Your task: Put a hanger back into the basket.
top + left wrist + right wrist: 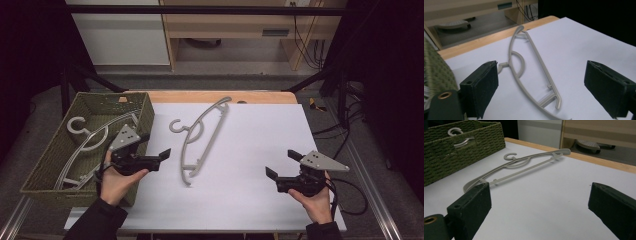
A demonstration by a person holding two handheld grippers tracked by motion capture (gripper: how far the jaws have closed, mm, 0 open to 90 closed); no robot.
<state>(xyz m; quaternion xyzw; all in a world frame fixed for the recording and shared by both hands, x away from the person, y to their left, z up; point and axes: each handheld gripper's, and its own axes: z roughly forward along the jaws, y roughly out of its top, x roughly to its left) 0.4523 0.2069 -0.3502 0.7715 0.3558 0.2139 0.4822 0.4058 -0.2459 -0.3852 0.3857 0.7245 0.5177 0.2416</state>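
Basket (145,112) sat at the table's left with two grey hangers (85,142) inside, and just off its near right corner we saw the left gripper (152,157) over the white sheet (250,150), jaws spread wide with nothing between them, pointed toward the loose hanger (202,135). That hanger lay flat on the sheet between the two grippers, hook toward the basket, touching neither tool. Far right, near the front edge, we saw the right gripper (282,162) also gaping and empty, well apart from the hanger.
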